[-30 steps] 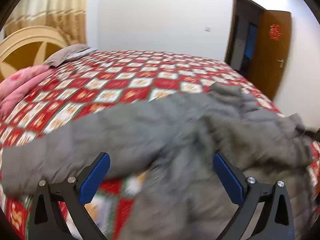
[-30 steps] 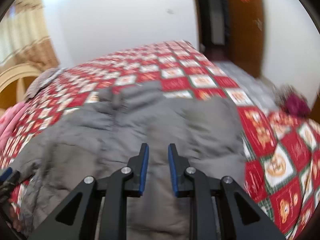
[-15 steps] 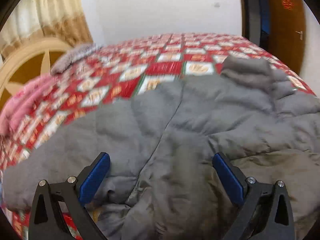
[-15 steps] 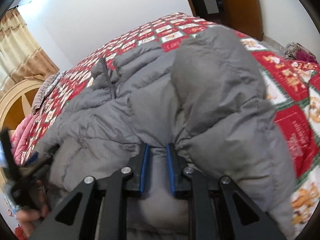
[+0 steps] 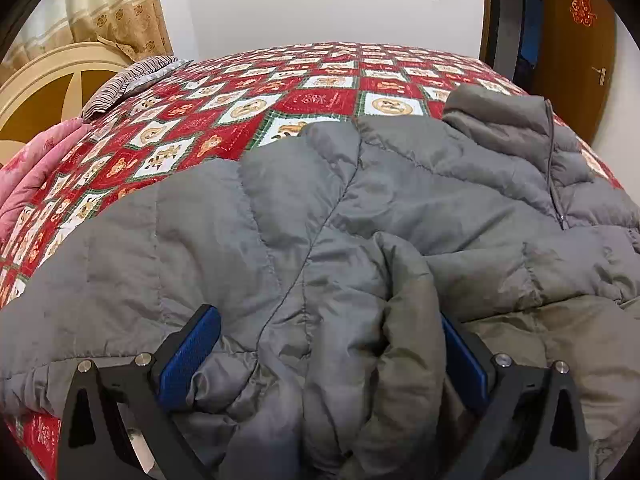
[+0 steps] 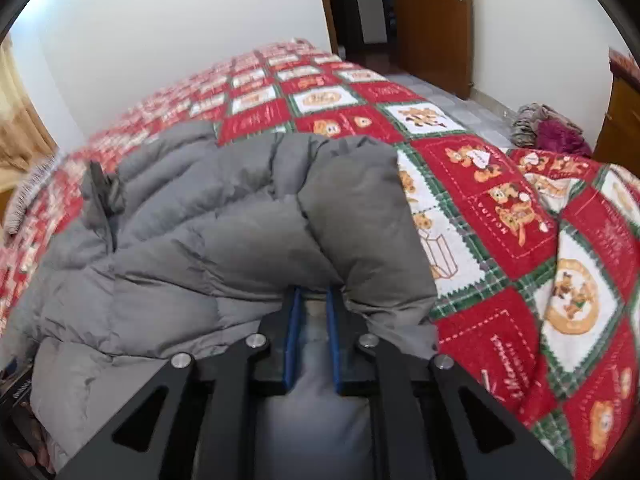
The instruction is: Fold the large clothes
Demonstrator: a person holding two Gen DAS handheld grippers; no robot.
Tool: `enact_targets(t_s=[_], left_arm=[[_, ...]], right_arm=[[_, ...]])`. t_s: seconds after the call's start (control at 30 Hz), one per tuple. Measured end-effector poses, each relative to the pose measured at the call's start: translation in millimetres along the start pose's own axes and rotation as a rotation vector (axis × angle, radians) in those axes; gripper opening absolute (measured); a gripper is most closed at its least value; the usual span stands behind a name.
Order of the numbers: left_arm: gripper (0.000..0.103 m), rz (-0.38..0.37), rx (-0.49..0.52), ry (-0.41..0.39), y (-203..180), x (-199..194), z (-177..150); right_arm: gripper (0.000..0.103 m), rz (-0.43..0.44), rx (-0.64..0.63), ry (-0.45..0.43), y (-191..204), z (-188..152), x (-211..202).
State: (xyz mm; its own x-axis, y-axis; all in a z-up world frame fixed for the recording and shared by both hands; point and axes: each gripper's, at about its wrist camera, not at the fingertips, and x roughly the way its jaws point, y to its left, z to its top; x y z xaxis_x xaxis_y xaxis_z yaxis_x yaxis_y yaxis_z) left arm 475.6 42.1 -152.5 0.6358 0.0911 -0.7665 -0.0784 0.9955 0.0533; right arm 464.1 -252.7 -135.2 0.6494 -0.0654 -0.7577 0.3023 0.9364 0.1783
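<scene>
- Grey quilted down jacket (image 5: pixel 360 220) lies spread over the red patchwork bedspread (image 5: pixel 248 108), collar toward the far side.
- Left gripper (image 5: pixel 332 354): jaws wide apart, jacket folds bunched between the blue pads; they seem not to press it.
- Right gripper (image 6: pixel 313 330): jaws narrow and closing on a pinch of jacket fabric (image 6: pixel 248 232) at its right edge.
</scene>
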Motion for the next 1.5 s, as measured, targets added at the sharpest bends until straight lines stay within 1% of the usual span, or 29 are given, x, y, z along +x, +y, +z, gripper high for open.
enact_targets(t_s=[0.07,0.1,0.17,0.2,0.27,0.3,0.33,0.4,0.47,0.53,0.6,0.63,0.77,0.83,0.9,0.97,1.0,1.03,1.1,1.13,1.17,1.2,1.23,1.27,1.3,1.33,1.4,1.47,1.5], left_arm=[[0.102,0.015,0.008,0.001,-3,2,0],[0.102,0.023,0.013,0.000,-4,2,0],[0.102,0.034,0.020,-0.005,-5,1,0],[0.102,0.031,0.018,-0.005,-4,1,0],[0.102,0.020,0.008,-0.005,-3,1,-1],[0.102,0.011,-0.002,-0.004,-2,1,-1],[0.102,0.006,-0.007,-0.002,-1,1,-1],[0.102,0.008,-0.008,0.000,-1,0,-1],[0.102,0.013,-0.009,-0.001,-1,-1,-1],[0.102,0.013,-0.011,-0.001,0,-1,-2],[0.102,0.005,-0.013,0.001,1,-1,-1],[0.102,0.002,-0.016,0.001,1,0,-2],[0.102,-0.022,-0.024,0.003,6,-2,-1],[0.102,-0.038,-0.030,-0.002,17,-17,1],[0.102,-0.056,-0.090,-0.057,41,-44,-1],[0.102,-0.086,-0.164,-0.097,76,-72,-8],[0.102,-0.077,-0.199,-0.110,93,-82,-12],[0.102,-0.057,-0.237,-0.120,111,-91,-17],[0.102,0.035,-0.369,-0.131,171,-112,-37],[0.102,0.073,-0.413,-0.134,189,-117,-43],[0.102,0.158,-0.502,-0.145,225,-127,-58],[0.102,0.219,-0.565,-0.149,249,-134,-69],[0.102,0.253,-0.603,-0.150,264,-138,-76],[0.102,0.300,-0.669,-0.150,292,-144,-88],[0.102,0.325,-0.703,-0.146,307,-147,-95],[0.102,0.360,-0.744,-0.132,325,-150,-104],[0.102,0.388,-0.810,-0.111,345,-152,-117],[0.102,0.361,-0.890,-0.099,360,-150,-132],[0.102,0.342,-0.918,-0.092,363,-147,-136]], right_arm=[[0.005,0.019,0.022,-0.002,-8,1,4],[0.001,0.036,0.052,-0.001,-15,3,6],[0.000,0.057,0.078,0.003,-21,5,6],[0.000,0.050,0.066,0.003,-19,5,4],[0.000,-0.034,-0.012,-0.038,-5,4,-17],[0.006,-0.046,-0.037,-0.097,1,0,-34],[0.013,-0.035,-0.060,-0.147,7,-6,-52],[0.013,-0.009,-0.097,-0.171,20,-16,-73],[0.013,0.024,-0.127,-0.139,31,-25,-77],[0.013,0.020,-0.161,-0.092,37,-37,-68],[0.011,-0.009,-0.185,-0.001,38,-51,-41],[0.011,0.008,-0.179,0.012,35,-57,-34],[0.010,0.023,-0.155,-0.010,29,-56,-33],[0.010,0.033,-0.148,-0.018,25,-57,-35],[0.010,0.038,-0.142,-0.020,23,-57,-34],[0.010,0.035,-0.145,-0.023,24,-57,-37],[0.010,0.033,-0.146,-0.027,24,-57,-39],[0.010,0.031,-0.146,-0.032,28,-61,-43],[0.011,0.039,-0.140,-0.037,27,-62,-46],[0.012,0.044,-0.136,-0.039,26,-62,-46],[0.012,0.053,-0.129,-0.041,25,-62,-46],[0.012,0.058,-0.125,-0.042,24,-63,-47],[0.013,0.062,-0.122,-0.042,23,-63,-47],[0.013,0.064,-0.121,-0.042,23,-63,-47],[0.014,0.065,-0.123,-0.043,24,-63,-48],[0.018,0.066,-0.126,-0.044,25,-63,-48],[0.023,0.067,-0.142,-0.044,29,-63,-49],[0.028,0.055,-0.165,-0.044,34,-62,-51],[0.036,0.052,-0.171,-0.050,36,-62,-54]])
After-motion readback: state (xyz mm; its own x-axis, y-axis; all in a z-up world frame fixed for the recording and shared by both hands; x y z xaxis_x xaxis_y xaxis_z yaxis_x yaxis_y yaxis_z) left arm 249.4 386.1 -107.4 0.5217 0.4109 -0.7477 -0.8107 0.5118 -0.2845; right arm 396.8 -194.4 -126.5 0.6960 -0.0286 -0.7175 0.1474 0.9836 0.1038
